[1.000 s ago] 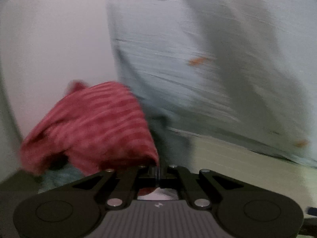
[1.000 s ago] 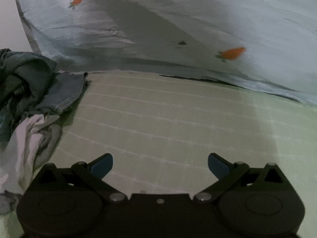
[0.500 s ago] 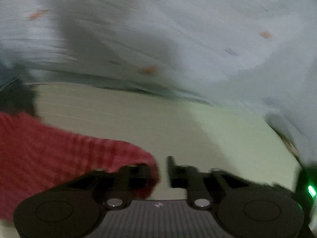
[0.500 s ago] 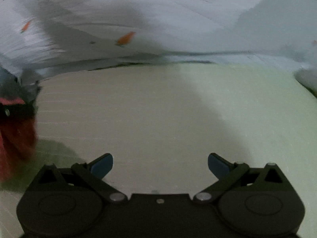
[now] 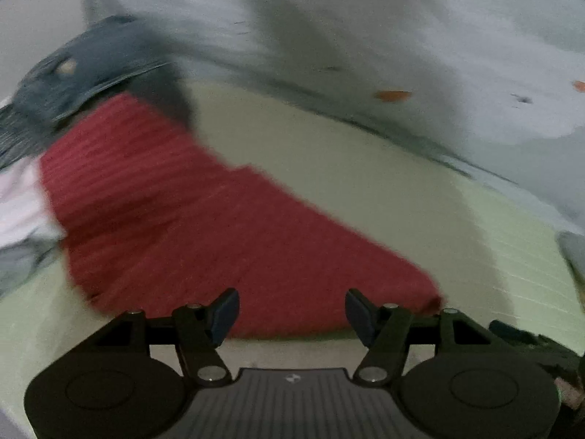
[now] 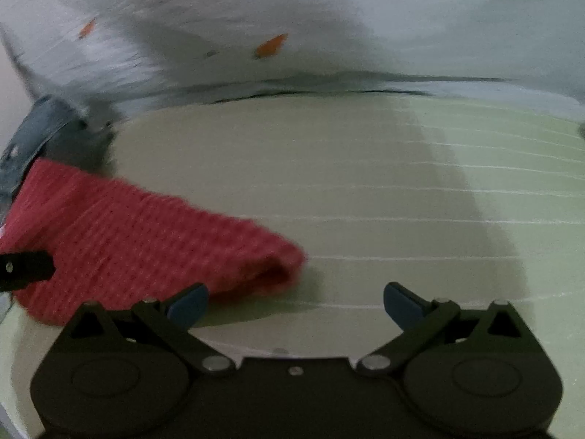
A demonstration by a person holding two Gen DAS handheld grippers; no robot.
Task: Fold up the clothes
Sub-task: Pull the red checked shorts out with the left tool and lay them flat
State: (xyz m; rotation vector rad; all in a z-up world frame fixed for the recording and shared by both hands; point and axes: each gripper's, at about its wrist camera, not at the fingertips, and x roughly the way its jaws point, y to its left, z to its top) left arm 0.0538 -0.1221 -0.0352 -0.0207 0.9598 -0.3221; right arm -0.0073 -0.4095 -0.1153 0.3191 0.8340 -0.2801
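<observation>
A red knitted garment [image 5: 204, 234] lies on the pale green mat [image 5: 365, 183], stretched from the clothes pile at the left toward me. My left gripper [image 5: 292, 311] is open and empty just in front of its near edge. In the right wrist view the same red garment [image 6: 146, 241] lies at the left. My right gripper [image 6: 296, 301] is open and empty over the mat, its left fingertip [image 6: 188, 301] close to the garment's end.
A pile of clothes with a dark blue denim piece [image 5: 84, 77] and a white piece [image 5: 18, 205] sits at the left. A light grey sheet with orange carrot prints [image 6: 270, 44] rises behind the mat. The left gripper's tip [image 6: 22, 269] shows at the far left.
My left gripper, shut on the red garment a second ago, has opened and let it drop onto the mat. The right gripper stayed open and swung toward the garment.
</observation>
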